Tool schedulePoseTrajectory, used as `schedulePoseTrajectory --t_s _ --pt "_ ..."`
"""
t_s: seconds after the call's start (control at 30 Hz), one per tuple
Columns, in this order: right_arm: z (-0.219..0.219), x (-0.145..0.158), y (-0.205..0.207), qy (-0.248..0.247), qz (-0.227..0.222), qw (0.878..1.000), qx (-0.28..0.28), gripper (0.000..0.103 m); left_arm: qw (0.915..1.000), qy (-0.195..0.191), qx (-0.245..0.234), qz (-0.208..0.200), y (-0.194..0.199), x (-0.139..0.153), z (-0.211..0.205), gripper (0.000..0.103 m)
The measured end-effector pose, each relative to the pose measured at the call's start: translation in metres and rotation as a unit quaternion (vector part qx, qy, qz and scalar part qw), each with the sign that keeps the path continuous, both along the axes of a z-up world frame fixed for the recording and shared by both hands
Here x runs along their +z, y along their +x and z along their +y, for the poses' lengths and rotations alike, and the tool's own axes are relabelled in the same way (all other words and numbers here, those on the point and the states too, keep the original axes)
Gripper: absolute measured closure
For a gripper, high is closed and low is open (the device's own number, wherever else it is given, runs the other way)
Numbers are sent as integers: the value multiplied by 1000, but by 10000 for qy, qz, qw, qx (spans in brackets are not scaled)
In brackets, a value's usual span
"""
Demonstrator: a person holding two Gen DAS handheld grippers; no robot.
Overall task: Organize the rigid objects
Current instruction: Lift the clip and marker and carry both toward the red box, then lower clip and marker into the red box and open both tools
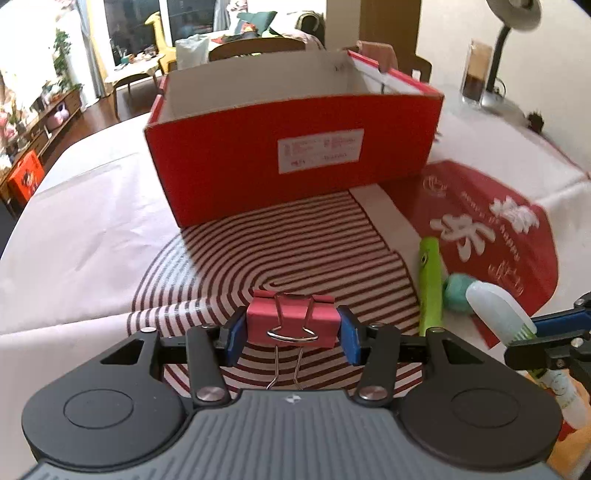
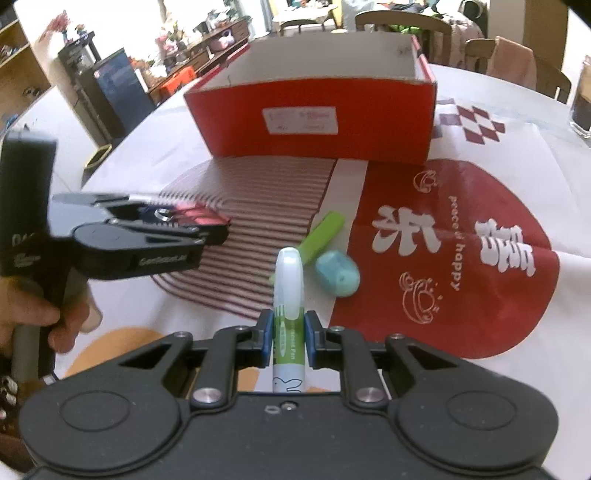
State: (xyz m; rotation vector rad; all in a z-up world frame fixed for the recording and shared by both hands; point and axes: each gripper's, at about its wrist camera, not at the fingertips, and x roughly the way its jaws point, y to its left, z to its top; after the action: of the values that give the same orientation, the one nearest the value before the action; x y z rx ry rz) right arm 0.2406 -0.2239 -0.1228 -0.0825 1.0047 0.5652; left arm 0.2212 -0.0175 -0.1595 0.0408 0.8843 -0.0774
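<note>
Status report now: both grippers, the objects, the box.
Left gripper shut on pink binder clip. Right gripper shut on green pen. Red box open ahead; path clear.

Pretty lived-in room behind my table: wooden chairs (image 1: 255,48) at the far side, a yellow giraffe chair (image 1: 159,33) by the bright window (image 1: 129,26), low wooden shelving (image 1: 48,118) along the left, dark wood floor (image 1: 99,107)

Lighting: bright daylight from windows behind the red box (image 1: 291,147), background overexposed. Soft shadow at box's near base. Overall slight blur; strong fisheye curvature at edges.
</note>
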Motion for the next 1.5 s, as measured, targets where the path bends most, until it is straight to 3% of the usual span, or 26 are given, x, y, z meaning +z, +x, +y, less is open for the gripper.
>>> schedulePoseTrajectory --t_s 0.47,0.93,1.23,1.5 --pt "7 64 21 275 -511 9982 -119 86 9974 -378 523 -317 -10 66 21 53" --pt "17 116 72 443 -869 9950 -229 86 9962 -149 554 -657 16 120 20 53" --pt "22 126 115 449 -957 9942 -194 86 9961 -63 415 -776 49 141 16 53" --pt "25 125 156 431 -990 9940 -181 86 9976 115 301 -621 88 138 12 53"
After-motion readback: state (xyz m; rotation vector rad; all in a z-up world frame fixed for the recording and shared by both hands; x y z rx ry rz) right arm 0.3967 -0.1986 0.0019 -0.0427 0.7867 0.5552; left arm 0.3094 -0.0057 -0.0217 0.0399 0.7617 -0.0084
